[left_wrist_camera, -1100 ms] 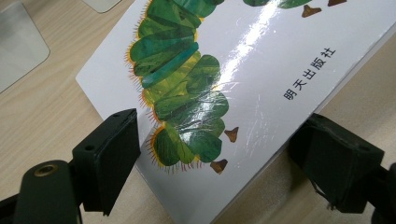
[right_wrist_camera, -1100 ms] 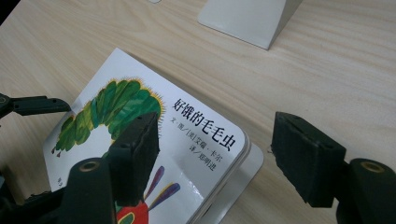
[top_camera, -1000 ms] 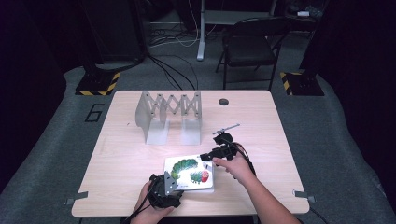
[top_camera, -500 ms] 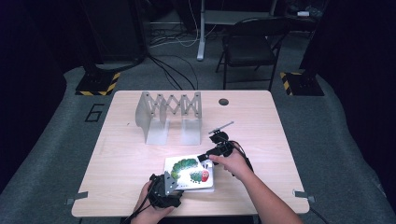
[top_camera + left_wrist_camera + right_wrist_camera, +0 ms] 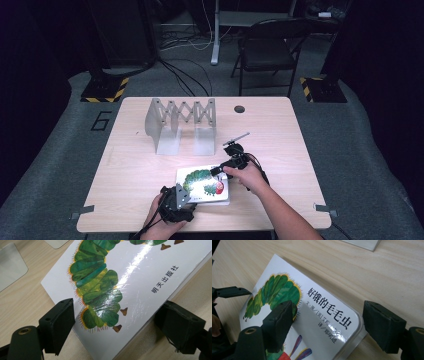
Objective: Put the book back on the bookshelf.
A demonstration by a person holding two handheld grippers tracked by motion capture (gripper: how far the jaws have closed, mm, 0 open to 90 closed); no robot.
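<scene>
Picture book (image 5: 203, 185) with a green caterpillar cover lies near the front edge of the wooden table (image 5: 125, 165), slightly right of centre.

Left gripper (image 5: 176, 199) at the book's near left corner. In the left gripper view its jaws stand spread, one over the cover's left edge, the other off the right edge on the table side; the corner (image 5: 107, 345) sits between them, looks lifted a little. Pads not clearly pressing, though contact is hard to judge.

Right gripper (image 5: 220, 170) at the book's far right corner (image 5: 352, 322). Jaws spread and have just been shifting; one rests over the cover, the other stands clear beside the edge.

Grey accordion rack (image 5: 181, 122) stands farther back, well apart.
</scene>
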